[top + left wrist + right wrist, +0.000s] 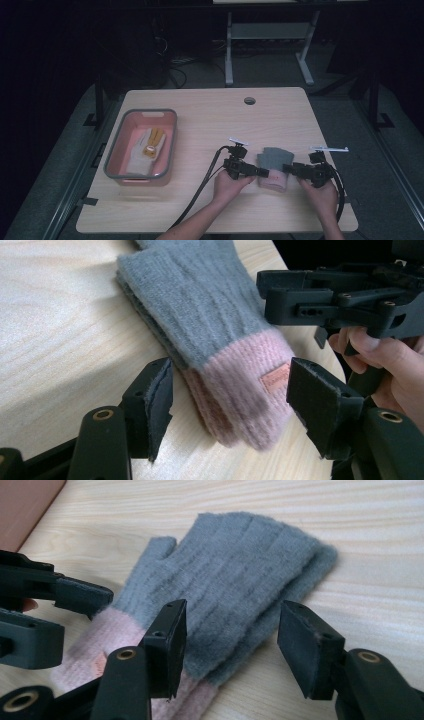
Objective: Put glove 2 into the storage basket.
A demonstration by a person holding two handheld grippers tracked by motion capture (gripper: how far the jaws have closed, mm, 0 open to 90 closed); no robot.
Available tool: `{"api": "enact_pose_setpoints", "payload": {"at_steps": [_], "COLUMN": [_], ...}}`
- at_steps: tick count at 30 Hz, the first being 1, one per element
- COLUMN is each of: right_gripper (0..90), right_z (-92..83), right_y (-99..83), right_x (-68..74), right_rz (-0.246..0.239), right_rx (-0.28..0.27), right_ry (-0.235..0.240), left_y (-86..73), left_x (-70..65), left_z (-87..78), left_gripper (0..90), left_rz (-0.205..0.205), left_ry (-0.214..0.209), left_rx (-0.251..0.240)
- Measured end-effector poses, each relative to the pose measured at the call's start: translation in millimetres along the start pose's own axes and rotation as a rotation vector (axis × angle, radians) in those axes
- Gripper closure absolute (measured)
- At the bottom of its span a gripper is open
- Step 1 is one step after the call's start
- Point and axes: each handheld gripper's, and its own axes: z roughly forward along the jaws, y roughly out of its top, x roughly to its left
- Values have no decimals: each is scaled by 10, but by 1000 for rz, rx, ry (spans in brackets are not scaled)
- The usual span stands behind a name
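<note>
Lying between both released tools, the glove pair sits with left tool and right tool flanking its cuff.

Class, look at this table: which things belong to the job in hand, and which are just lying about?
In the job:
- grey glove with pink cuff
- left tool, jaws open astride the cuff
- right tool, jaws open at the glove's edge

Lying about:
- pink tub
- pale glove with yellow patches inside it
</note>
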Motion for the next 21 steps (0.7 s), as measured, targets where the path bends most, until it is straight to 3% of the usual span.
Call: {"api": "enact_pose_setpoints", "payload": {"at_steps": [3, 5, 10, 12, 21], "right_gripper": [446, 447, 454, 464, 512], "right_z": [25, 38, 73, 78, 83], "right_y": [-21, -29, -47, -57, -92], "right_x": [-29, -42, -61, -65, -40], "right_rz": [18, 23, 32, 56, 60], "right_rx": [3, 5, 9, 1, -12], "right_ry": [8, 12, 23, 33, 24], "left_y": [-8, -12, -27, -33, -35], "left_x": [1, 3, 7, 10, 11], "left_z": [17, 41, 88, 103, 144], "left_gripper": [369, 377, 404, 416, 469], "left_rz": [7, -7, -9, 2, 11], "left_ry": [26, 10, 18, 23, 12], "left_rx": [-16, -17, 2, 8, 10]}}
